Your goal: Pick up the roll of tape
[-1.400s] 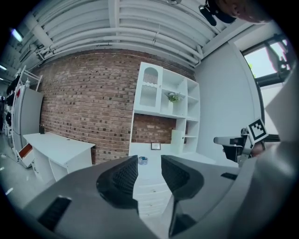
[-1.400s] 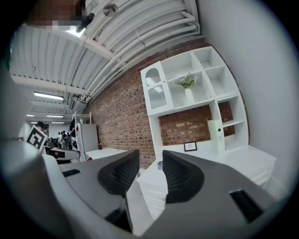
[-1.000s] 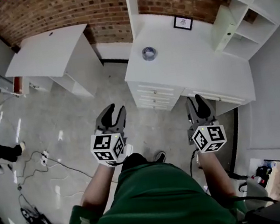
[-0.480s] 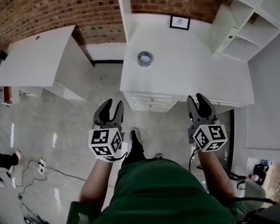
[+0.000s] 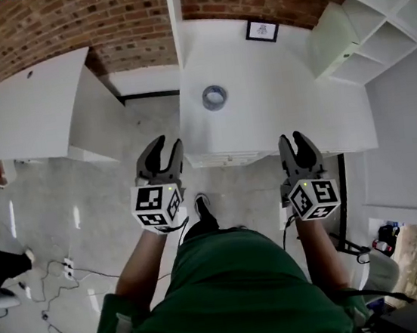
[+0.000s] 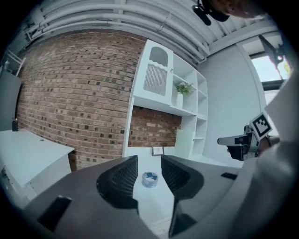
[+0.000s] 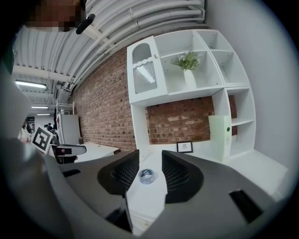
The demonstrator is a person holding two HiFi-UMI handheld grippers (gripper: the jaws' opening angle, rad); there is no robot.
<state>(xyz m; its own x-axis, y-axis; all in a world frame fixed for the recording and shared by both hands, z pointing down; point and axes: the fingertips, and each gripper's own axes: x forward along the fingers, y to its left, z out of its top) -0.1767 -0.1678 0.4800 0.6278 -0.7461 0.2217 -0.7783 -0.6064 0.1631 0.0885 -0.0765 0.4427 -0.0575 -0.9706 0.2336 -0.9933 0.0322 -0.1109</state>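
Two tongs are held level in front of the person, both short of the bench; neither touches anything. Left tongs: jaws spread, nothing between them; the left gripper view confirms the open gap of the left tongs. Right tongs: jaws likewise spread and empty; the right gripper view shows the same gap at the right tongs.

One roll of tape lies flat on the white bench, ahead of both tongs and well apart from them; it sits ahead and to the right of the left tongs, and ahead and to the left of the right tongs. Each gripper view sights the roll of tape through the gap between its own jaws, far beyond the tips.

Beyond the roll, a small picture frame stands upright at the back of the bench against the brick wall. White shelving rises ahead and to the right of the right tongs; a potted plant stands on an upper shelf. Drawer fronts occupy the bench edge nearest the tongs, between the two. A second white table stands ahead and to the left of the left tongs.
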